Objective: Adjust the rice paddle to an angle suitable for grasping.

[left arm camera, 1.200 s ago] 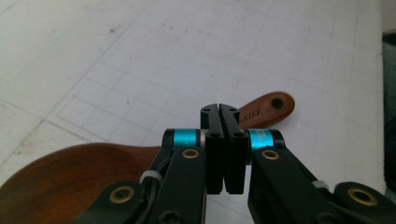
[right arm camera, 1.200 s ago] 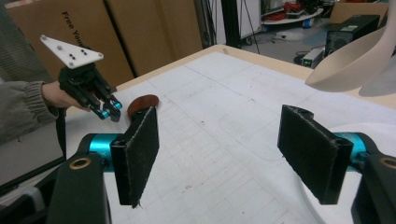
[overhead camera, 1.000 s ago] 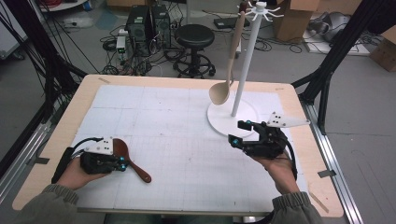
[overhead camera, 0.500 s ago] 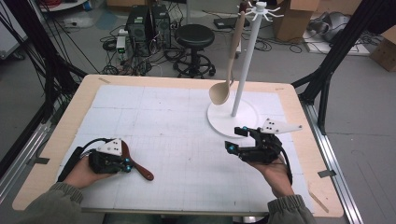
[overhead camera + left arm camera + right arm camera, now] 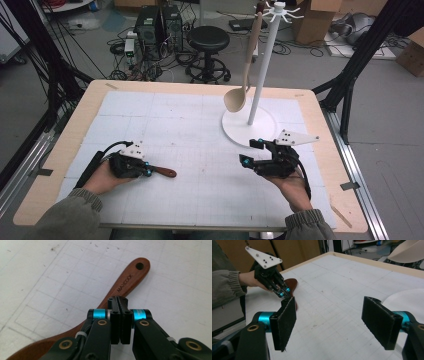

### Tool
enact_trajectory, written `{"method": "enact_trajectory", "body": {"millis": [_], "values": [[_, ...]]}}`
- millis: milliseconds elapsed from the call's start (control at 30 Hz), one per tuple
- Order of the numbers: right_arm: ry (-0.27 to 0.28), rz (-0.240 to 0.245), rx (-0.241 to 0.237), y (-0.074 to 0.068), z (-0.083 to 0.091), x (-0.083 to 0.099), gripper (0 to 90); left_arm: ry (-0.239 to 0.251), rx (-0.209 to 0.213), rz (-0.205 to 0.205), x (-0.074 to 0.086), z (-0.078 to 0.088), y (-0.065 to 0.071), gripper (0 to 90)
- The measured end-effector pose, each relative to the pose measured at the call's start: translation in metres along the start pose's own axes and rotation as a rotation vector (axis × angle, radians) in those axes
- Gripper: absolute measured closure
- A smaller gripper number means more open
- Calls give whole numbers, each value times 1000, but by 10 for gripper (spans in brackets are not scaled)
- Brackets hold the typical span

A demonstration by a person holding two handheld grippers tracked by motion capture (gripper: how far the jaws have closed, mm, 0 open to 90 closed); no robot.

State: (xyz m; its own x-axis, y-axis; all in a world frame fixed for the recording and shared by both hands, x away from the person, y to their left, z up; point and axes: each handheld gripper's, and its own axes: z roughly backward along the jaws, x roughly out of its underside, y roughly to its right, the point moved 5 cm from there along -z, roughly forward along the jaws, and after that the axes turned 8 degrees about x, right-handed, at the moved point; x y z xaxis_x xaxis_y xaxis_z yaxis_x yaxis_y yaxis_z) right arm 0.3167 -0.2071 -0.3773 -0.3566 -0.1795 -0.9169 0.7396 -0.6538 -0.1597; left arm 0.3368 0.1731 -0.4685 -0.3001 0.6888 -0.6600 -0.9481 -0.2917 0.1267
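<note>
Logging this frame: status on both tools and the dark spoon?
Left tool shut, over dark spoon, grip unclear. Right tool open, empty. Spoon flat on mat. Nothing in the way.

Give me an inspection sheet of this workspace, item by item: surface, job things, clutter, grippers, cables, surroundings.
Surface: wooden table covered by a white gridded mat.
Job's things: dark wooden spoon lying flat on the mat; pale spoon hanging from a white hook stand.
Clutter: nothing seen.
Grippers: left gripper jaws together above the dark spoon's handle, grip on it unclear; right gripper wide open, empty.
Cables: one trails from each gripper; a tangle on the floor behind.
Surroundings: black stool, computer towers, cardboard boxes.
</note>
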Motion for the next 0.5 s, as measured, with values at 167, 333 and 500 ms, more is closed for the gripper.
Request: {"method": "enact_trajectory", "body": {"millis": [167,333,500], "values": [[-3,1,-4,1,-1,2,270,0,-27,14,-1,-3,-7,891],[-6,-2,-5,2,-2,3,268,25,-44,35,-5,-2,-12,892],[-13,-5,-7,1,-3,5,268,95,-71,44,-10,8,-17,888]]}}
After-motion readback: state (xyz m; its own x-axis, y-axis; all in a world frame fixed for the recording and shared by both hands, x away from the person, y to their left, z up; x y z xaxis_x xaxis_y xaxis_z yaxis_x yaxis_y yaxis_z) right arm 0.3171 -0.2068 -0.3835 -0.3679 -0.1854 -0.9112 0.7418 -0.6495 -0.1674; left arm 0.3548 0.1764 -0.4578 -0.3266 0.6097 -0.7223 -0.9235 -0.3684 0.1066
